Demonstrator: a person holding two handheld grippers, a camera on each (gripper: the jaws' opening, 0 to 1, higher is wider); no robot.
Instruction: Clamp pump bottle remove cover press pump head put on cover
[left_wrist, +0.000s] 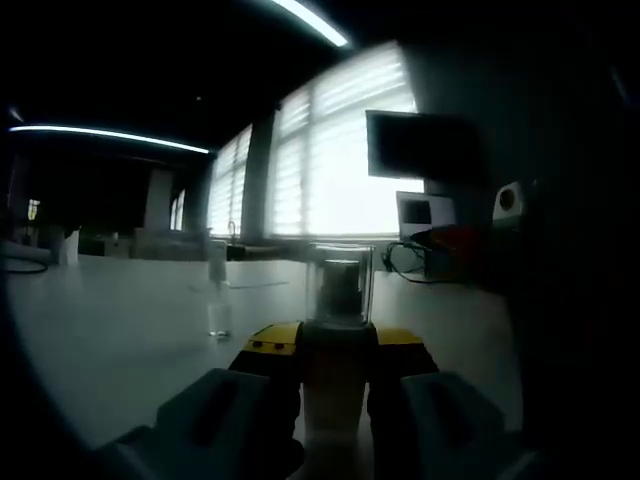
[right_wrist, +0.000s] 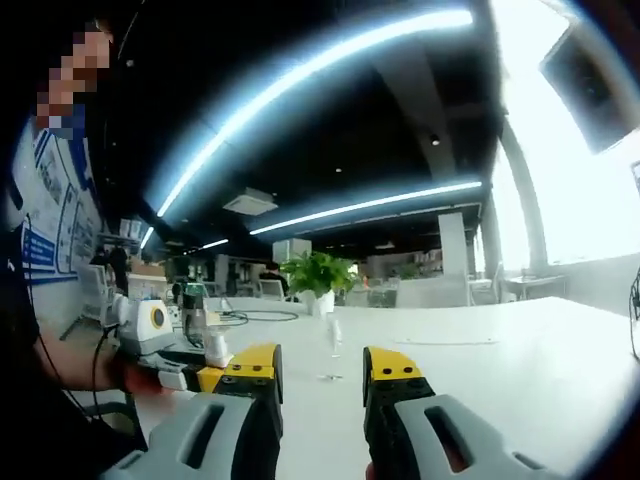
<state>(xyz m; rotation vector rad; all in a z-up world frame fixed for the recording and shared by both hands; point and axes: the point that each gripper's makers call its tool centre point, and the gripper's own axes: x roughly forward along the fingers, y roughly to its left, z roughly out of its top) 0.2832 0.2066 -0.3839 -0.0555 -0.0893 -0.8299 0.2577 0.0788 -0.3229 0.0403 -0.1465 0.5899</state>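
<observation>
Your left gripper (left_wrist: 335, 395), yellow-tipped with grey fingers, is closed on the body of the pump bottle (left_wrist: 338, 330), a pale bottle whose clear plastic cover (left_wrist: 341, 280) rises just above the jaws in the left gripper view. That cover looks seated on the head, so you are, as I judge it, at the end of the clamping step with the cover not yet removed.

Your right gripper (right_wrist: 320, 385) stands with its jaws apart and nothing between them, aimed across the white table (right_wrist: 520, 360). In the right gripper view the left gripper (right_wrist: 190, 365) shows low at the left, with the bottle rising from it, beside your sleeve.

Farther out on the table stands a small clear glass (left_wrist: 219, 318), well apart from the bottle; don't mistake it for your target. Beyond it sits a green potted plant (right_wrist: 318, 275), and past that are bright blinded windows (left_wrist: 330, 160).

Next, swing the right gripper left toward the bottle, bracket the clear cover with the open jaws, close, and lift straight up while the left holds firm.
</observation>
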